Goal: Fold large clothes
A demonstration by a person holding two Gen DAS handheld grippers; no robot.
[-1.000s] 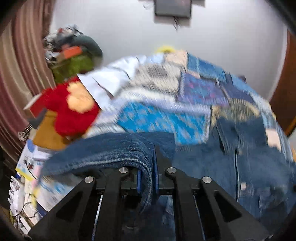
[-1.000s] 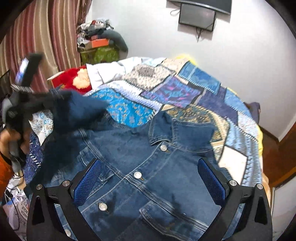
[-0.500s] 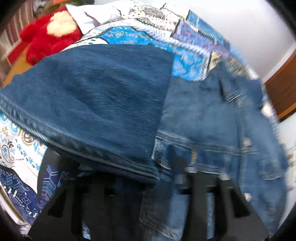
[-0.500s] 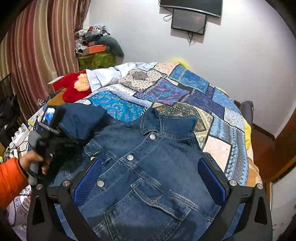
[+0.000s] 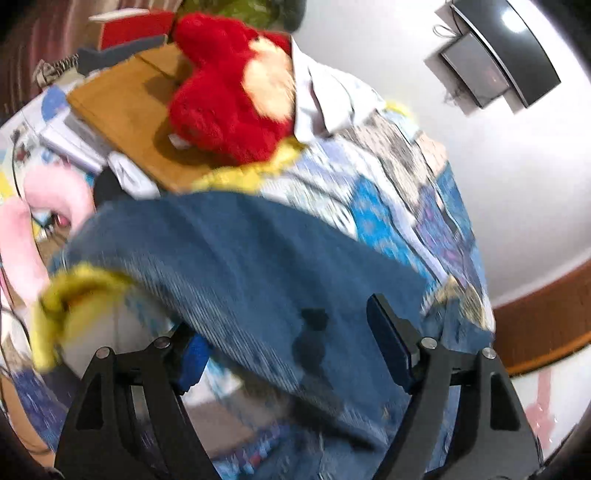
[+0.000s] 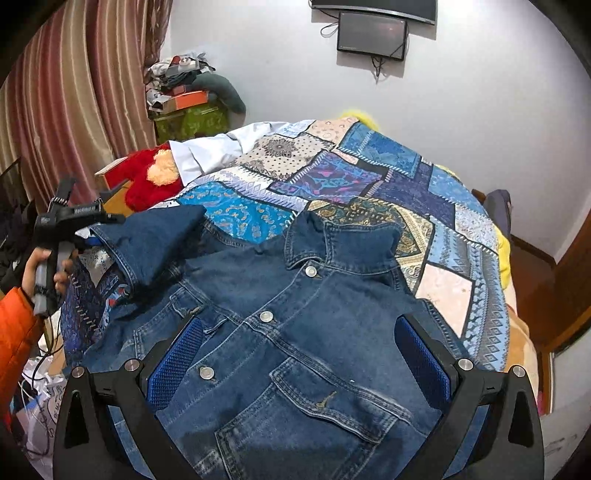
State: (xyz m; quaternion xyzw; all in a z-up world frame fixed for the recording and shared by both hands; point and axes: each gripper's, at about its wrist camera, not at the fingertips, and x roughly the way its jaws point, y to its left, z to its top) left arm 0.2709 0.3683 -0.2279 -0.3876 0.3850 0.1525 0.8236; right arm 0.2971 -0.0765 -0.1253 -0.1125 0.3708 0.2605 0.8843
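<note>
A blue denim jacket (image 6: 295, 332) lies front up and buttoned on the patchwork bed. Its left sleeve (image 6: 155, 240) is folded in toward the chest, cuff at the bed's left edge. My right gripper (image 6: 299, 354) is open and empty, hovering over the jacket's lower front. My left gripper (image 5: 288, 347) is open, with its jaws wide apart, and the sleeve's denim (image 5: 258, 266) lies just beyond them, blurred. In the right wrist view the left gripper (image 6: 74, 218) is at the sleeve cuff by the bed's left edge.
A patchwork quilt (image 6: 369, 177) covers the bed. A red plush toy (image 6: 147, 177) and a white shirt (image 6: 210, 151) lie at its far left. Striped curtains (image 6: 74, 92) and a cluttered green box (image 6: 188, 118) stand left. A monitor (image 6: 371, 35) hangs on the wall.
My left gripper carried the sleeve in over the jacket, opened and let it go, then drew back to the bed's left edge. The right gripper stayed open and rose slightly.
</note>
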